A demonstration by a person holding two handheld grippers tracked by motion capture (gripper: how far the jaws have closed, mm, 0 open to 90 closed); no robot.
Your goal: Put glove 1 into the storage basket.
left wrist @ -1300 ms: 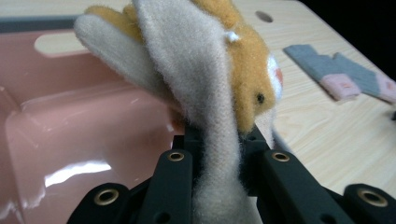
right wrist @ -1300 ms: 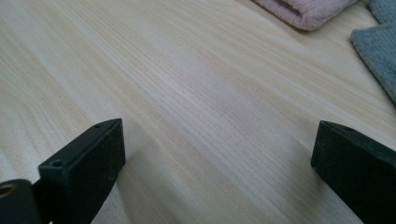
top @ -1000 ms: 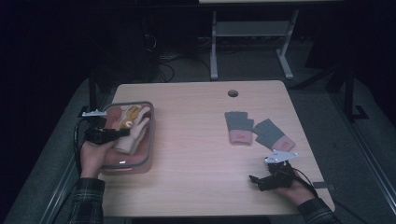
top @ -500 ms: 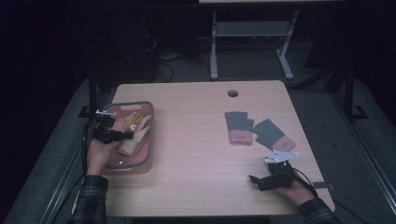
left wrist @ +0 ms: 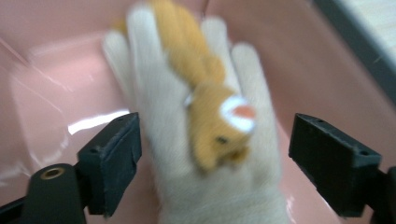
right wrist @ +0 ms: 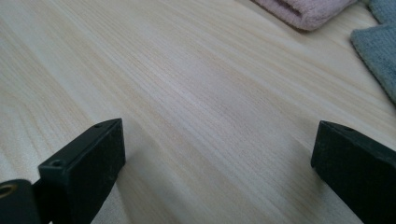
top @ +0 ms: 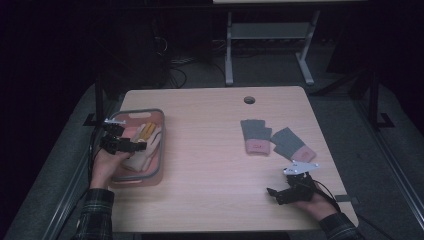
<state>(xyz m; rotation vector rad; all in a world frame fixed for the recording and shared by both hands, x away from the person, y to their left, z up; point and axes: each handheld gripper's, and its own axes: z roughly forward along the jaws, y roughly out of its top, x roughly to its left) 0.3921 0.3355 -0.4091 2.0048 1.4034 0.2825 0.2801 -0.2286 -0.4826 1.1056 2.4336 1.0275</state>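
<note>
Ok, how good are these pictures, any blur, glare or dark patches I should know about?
High view: dim, the room around the table almost black. Left gripper view: the cream glove with its orange animal patch is smeared by motion blur, and a white glare streak lies on the pink bin. Right gripper view: evenly lit, wood grain sharp close up, the pink cuff at the top soft.

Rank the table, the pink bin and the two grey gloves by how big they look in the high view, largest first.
1. Table, by far the largest.
2. Pink bin, clearly smaller.
3. The two grey gloves, the left glove and the right glove: they look about alike and overlap, so no ranking between them.
</note>
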